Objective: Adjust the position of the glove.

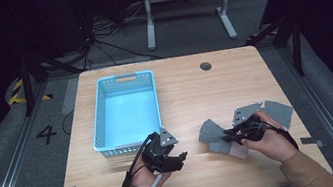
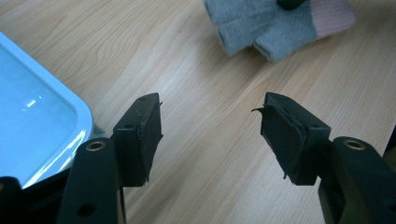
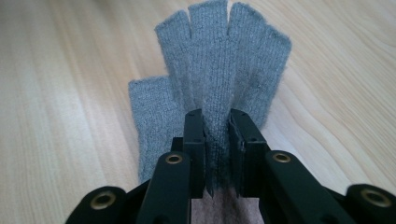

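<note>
Two hands at table's (image 1: pixel 184 90) near edge. Right gripper (image 3: pixel 217 116) lies low, jaws pinched on grey knit fingerless glove (image 3: pixel 210 74) with pink cuff, flat on pale wood right of blue basket (image 1: pixel 98 109). Left gripper (image 2: pixel 210 121) just below basket, jaws spread, nothing between. Perforated plastic basket empty.

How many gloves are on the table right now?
2. One glove is pinched in the right gripper; a second grey piece, likely its pair, lies just behind that hand, partly hidden.
</note>
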A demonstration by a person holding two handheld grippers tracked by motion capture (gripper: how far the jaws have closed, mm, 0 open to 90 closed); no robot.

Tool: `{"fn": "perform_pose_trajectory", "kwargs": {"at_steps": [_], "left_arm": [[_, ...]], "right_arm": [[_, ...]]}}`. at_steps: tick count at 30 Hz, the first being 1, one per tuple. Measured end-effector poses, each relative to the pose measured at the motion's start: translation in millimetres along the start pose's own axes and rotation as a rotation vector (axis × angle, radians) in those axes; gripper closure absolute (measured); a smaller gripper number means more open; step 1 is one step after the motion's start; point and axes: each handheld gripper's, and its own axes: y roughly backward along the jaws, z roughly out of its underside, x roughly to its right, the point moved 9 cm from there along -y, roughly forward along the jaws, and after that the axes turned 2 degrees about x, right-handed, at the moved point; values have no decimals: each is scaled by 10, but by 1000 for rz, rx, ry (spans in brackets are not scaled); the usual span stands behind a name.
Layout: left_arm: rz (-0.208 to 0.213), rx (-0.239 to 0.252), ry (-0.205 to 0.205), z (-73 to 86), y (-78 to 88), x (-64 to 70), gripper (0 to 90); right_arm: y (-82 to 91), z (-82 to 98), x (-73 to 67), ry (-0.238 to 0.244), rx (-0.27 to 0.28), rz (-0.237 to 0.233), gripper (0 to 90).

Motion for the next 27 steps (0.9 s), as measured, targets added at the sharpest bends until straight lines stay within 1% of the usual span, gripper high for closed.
{"fn": "perform_pose_trajectory", "kwargs": {"at_steps": [1, 5, 7, 9, 10, 11, 12, 13, 14, 16, 17, 19, 22, 24, 27], "left_arm": [[-1, 0, -1, 0, 0, 1, 389], [-1, 0, -2, -2, 0, 2, 389], [-1, -2, -2, 0, -1, 3, 389], [0, -1, -1, -2, -1, 5, 389], [-1, 0, -1, -5, 0, 5, 389], [-1, 4, -1, -9, -1, 6, 389], [1, 2, -3, -12, 1, 8, 389], [3, 5, -2, -18, -2, 12, 389], [4, 6, -3, -25, -3, 15, 389], [6, 7, -9, -41, -8, 18, 389], [8, 7, -6, -48, -11, 25, 389], [9, 9, -13, -66, -18, 29, 390], [20, 11, -19, -103, -32, 48, 391], [26, 14, -26, -127, -46, 62, 393], [35, 14, -35, -158, -66, 77, 394]], "right_arm": [[-18, -6, -20, 17, -1, -11, 783], [-101, 1, -96, 60, -9, -64, 780], [-173, 9, -151, 90, -10, -91, 772], [-229, 21, -163, 114, -17, -92, 757], [-262, 26, -170, 121, -16, -91, 733], [-284, 25, -173, 117, -8, -88, 705], [-294, 23, -166, 122, 1, -81, 697], [-292, 21, -161, 123, 10, -74, 654], [-278, 12, -156, 120, 25, -66, 629], [-210, -9, -157, 92, 56, -63, 631], [-174, -19, -159, 79, 71, -62, 652], [-91, -10, -168, 42, 75, -70, 746], [-4, 28, -207, 4, 68, -108, 842], [47, 89, -251, -9, 52, -145, 886], [77, 148, -295, -16, 42, -172, 895]]}}
